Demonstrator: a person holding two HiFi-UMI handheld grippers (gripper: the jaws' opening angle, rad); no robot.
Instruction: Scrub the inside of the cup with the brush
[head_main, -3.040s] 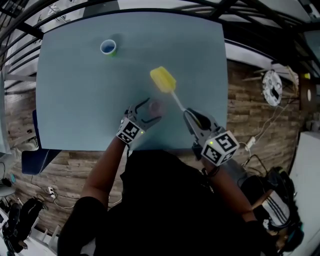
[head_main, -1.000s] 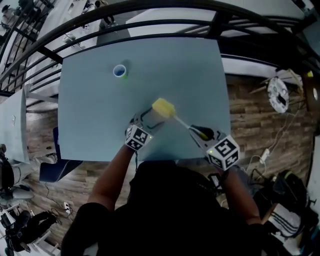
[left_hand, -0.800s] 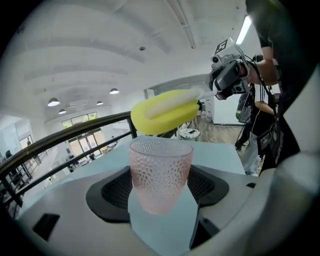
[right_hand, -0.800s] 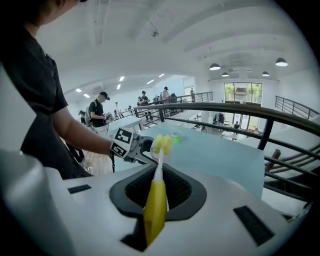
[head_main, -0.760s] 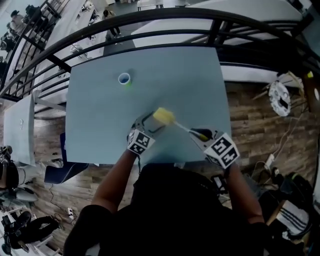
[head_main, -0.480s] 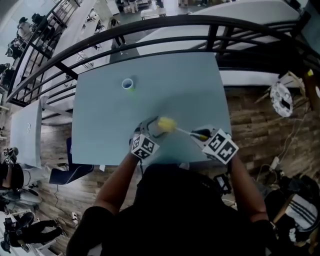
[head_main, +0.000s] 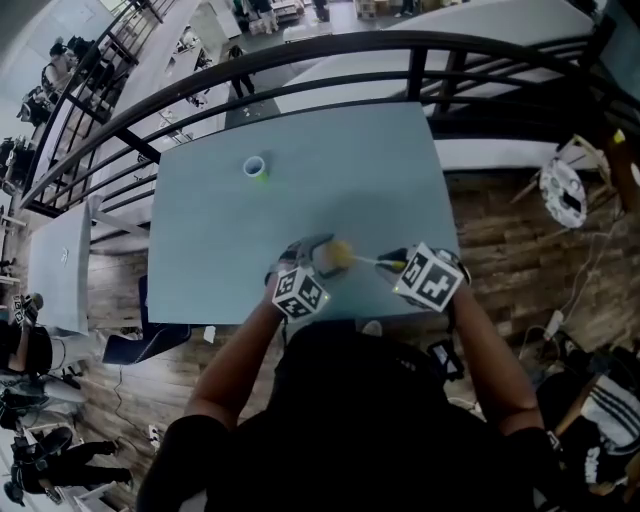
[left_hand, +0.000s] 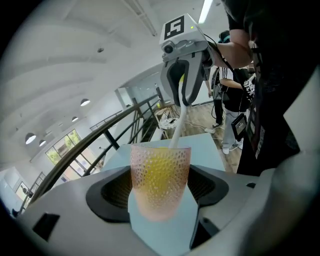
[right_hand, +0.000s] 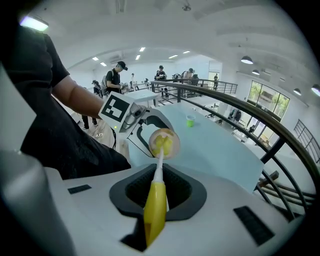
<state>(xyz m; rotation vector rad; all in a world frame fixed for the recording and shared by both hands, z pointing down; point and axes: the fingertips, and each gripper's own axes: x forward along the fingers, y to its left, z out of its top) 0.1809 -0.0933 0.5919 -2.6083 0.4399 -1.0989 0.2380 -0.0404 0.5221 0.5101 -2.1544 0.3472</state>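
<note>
Brush (right_hand: 155, 207) now inside cup (left_hand: 159, 202)

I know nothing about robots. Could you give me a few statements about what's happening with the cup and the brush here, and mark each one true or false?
1. The left gripper is shut on a see-through pinkish cup. True.
2. The brush lies on the table with its yellow head outside the cup. False: the yellow head is inside the cup, showing through its wall.
3. The right gripper holds the brush by its yellow handle. True.
4. A small green cup stands right between the two grippers. False: it stands alone toward the far side of the table, well apart from both.
</note>
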